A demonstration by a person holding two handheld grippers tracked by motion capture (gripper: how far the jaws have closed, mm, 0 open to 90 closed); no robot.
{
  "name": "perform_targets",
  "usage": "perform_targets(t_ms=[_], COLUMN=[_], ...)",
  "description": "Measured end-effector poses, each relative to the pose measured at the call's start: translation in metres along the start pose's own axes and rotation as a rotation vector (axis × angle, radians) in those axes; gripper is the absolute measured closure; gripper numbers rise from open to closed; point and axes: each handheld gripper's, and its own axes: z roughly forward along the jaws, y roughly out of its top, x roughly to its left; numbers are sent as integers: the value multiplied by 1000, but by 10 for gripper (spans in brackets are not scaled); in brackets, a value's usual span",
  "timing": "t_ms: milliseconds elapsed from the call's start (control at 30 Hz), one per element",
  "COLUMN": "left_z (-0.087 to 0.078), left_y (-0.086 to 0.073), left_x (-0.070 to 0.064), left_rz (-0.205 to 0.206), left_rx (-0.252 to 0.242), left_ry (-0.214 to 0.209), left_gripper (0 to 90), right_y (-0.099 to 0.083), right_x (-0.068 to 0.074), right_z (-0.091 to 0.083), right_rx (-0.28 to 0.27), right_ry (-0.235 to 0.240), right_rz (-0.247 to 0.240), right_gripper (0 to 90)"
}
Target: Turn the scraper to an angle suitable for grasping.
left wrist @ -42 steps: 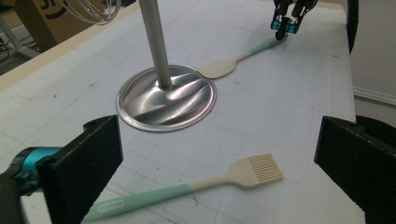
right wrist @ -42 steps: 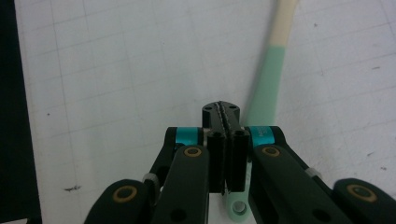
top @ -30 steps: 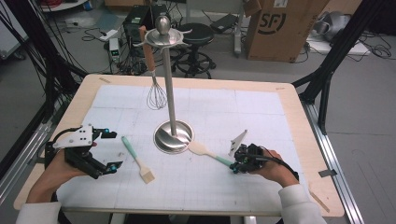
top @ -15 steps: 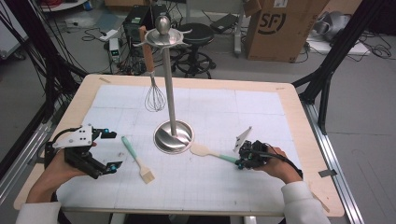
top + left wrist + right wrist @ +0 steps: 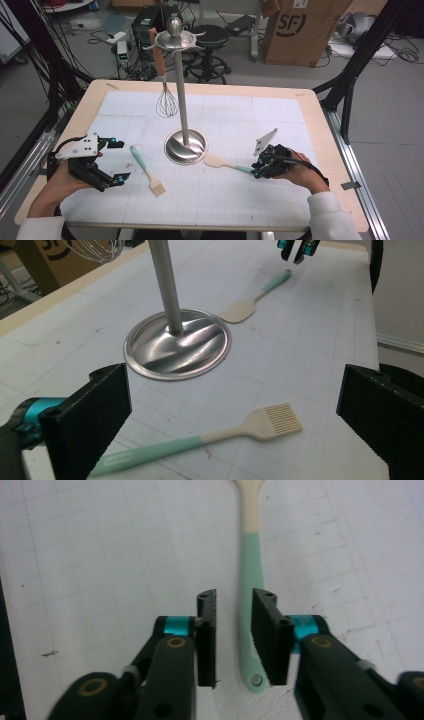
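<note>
While the whisk (image 5: 167, 102) already hangs on the stand (image 5: 185, 146), the spatula (image 5: 223, 162) and brush (image 5: 148, 171) lie on the desk (image 5: 310, 125). Left tongs (image 5: 230, 405) gape wide before the brush (image 5: 200, 440). Right tongs (image 5: 234, 630) straddle the spatula's handle (image 5: 251, 595), not yet clamped.

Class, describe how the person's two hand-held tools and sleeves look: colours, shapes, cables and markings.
Each tool is black with two flat, ribbed black jaws and teal accents. The left tool carries a pale grey three-cornered plate with small holes; the right tool has a similar grey plate, brass-coloured rivets on its arms and a black cable. Both sleeves are white.
</note>
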Motion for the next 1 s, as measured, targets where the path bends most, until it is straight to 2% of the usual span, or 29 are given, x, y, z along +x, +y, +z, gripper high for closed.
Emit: perform_targets(t_ms=[100, 200, 267, 367, 467, 700, 833, 1000], left_z=[0, -1, -1, -1, -1, -1, -1, -1], left_y=[0, 0, 0, 0, 0, 1, 1, 0], left_x=[0, 0, 0, 0, -1, -1, -2, -2], left_rz=[1, 1, 2, 4, 4, 5, 4, 4], left_rx=[-1, 1, 0, -1, -3, -4, -2, -2], left_ry=[4, 4, 3, 2, 0, 1, 2, 2], left_gripper=[17, 17, 17, 17, 17, 17, 17, 17], right_y=[4, 8, 11, 16, 20, 24, 24, 24], right_x=[0, -1, -2, -2, -1, -4, -6, -7], right_z=[-6, -9, -10, -12, -12, -3, 5, 16], right_rx=[1, -1, -3, -5, -5, 46, 58, 123], right_ry=[-19, -53, -68, -70, -49, -94, -76, -83], right_rz=[0, 12, 23, 11, -10, 15, 17, -8], right_gripper=[553, 334, 147, 4, 2, 9, 49, 51])
